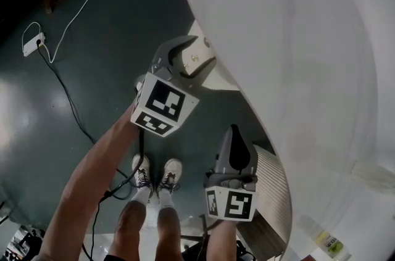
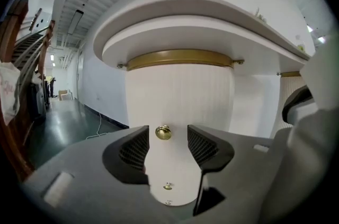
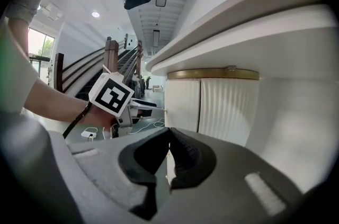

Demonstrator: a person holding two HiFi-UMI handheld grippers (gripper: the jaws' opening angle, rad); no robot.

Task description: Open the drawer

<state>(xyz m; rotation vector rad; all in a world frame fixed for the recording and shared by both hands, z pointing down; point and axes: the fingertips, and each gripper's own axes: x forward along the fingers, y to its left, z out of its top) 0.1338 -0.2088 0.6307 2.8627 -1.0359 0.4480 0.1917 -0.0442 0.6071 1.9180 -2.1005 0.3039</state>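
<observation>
Since showing no gap round its white fluted front, reads as a drawer (image 2: 180,96) not yet pulled out. Sits under the counter (image 2: 212,6), at 12 o'clock in the left gripper view, just below a brass band (image 2: 180,59). Carries a small brass knob (image 2: 163,132) low on that front, with a smaller fitting (image 2: 168,186) at 6 o'clock from it. By judgement: approach and line-up about done; closing on the knob and the whole pull left to do.

Left gripper (image 1: 203,49): spread wide, framing the knob between the pads (image 2: 135,151) with white front showing either side, clamping nothing. Cannot tell whether the knob lies between the tips or just past them. Held out on a stretched forearm (image 1: 92,179), aimed toward 1 o'clock in the head view, tipped slightly downward, marker cube trailing at 7 o'clock.

Right gripper (image 3: 169,133): closed tip to tip on nothing. Parked at 5 o'clock from the left one in the head view, pointing toward 12 o'clock along the counter's edge, well apart from the knob. Idle, by the look of it.
</observation>
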